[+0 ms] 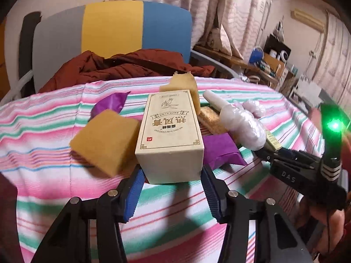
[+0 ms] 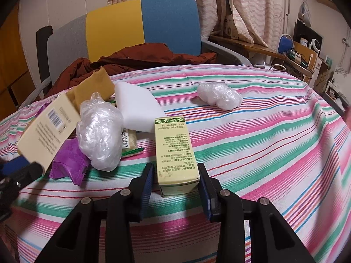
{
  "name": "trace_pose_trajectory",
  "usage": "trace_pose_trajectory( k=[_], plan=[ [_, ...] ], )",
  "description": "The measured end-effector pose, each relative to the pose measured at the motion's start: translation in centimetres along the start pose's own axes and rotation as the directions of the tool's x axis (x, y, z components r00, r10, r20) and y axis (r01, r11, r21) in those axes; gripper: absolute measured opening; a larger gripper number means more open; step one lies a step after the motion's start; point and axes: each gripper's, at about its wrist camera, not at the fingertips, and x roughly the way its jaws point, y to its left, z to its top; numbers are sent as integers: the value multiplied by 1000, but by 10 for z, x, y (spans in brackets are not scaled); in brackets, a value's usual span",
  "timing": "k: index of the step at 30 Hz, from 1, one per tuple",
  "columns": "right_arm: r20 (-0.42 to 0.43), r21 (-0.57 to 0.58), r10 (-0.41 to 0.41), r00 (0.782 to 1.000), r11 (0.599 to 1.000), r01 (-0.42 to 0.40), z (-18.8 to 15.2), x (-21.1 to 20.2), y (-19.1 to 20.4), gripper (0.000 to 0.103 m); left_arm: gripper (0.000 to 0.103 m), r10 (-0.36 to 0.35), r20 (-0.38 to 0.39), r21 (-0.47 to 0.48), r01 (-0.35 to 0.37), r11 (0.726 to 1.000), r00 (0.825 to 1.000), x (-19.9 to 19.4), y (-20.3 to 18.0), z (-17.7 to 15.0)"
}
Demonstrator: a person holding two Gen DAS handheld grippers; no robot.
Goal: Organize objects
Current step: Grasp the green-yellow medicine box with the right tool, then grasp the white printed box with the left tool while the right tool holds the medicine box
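A tall beige box (image 1: pixel 171 131) with printed characters lies between the blue pads of my left gripper (image 1: pixel 171 171), which is shut on its near end. The right wrist view shows the same box (image 2: pixel 48 127) tilted at the far left. My right gripper (image 2: pixel 175 171) is shut on a small cream-and-green carton (image 2: pixel 173 149) that rests lengthwise on the striped cloth (image 2: pixel 263 153). In the left wrist view that right gripper (image 1: pixel 269 151) reaches in from the right.
Around the beige box lie yellow sponges (image 1: pixel 105 140), purple wrappers (image 1: pixel 221 149), a crumpled plastic wad (image 1: pixel 241 127) and a white foam block (image 2: pixel 136 107). Another plastic wad (image 2: pixel 219 95) sits apart. Behind the table stands a chair (image 2: pixel 142 26) with a rust jacket (image 2: pixel 140 54).
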Motion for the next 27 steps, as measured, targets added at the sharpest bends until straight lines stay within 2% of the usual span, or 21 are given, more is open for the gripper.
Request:
trace_pose_trajectory(
  k=[6,9,12,17,21,27],
  plan=[
    [4,-2,-13,1000,1000,13,0,0,1,33,53,-31,23,-41,32,999,999,-27,5,-27],
    [5,8,-13,1000,1000,13,0,-1,-1,31,53,-28,27,-39,29,999,999,-40,5,-39],
    [9,13,-14,1000,1000,14,0,-4,-2,31,53,-25,21,-77,26,997,999,-52,13,-49],
    [23,55,41,999,998,-42,-9,-19,-5,31,53,-47,-14,-133,44,990,999,-64,27,-72],
    [20,101,71,997,992,-73,-21,-28,-7,31,57,-42,-3,-119,41,992,999,-70,23,-70],
    [16,68,31,999,997,-33,-24,-31,4,31,65,13,-3,-134,-13,991,1000,-70,19,-52]
  ],
)
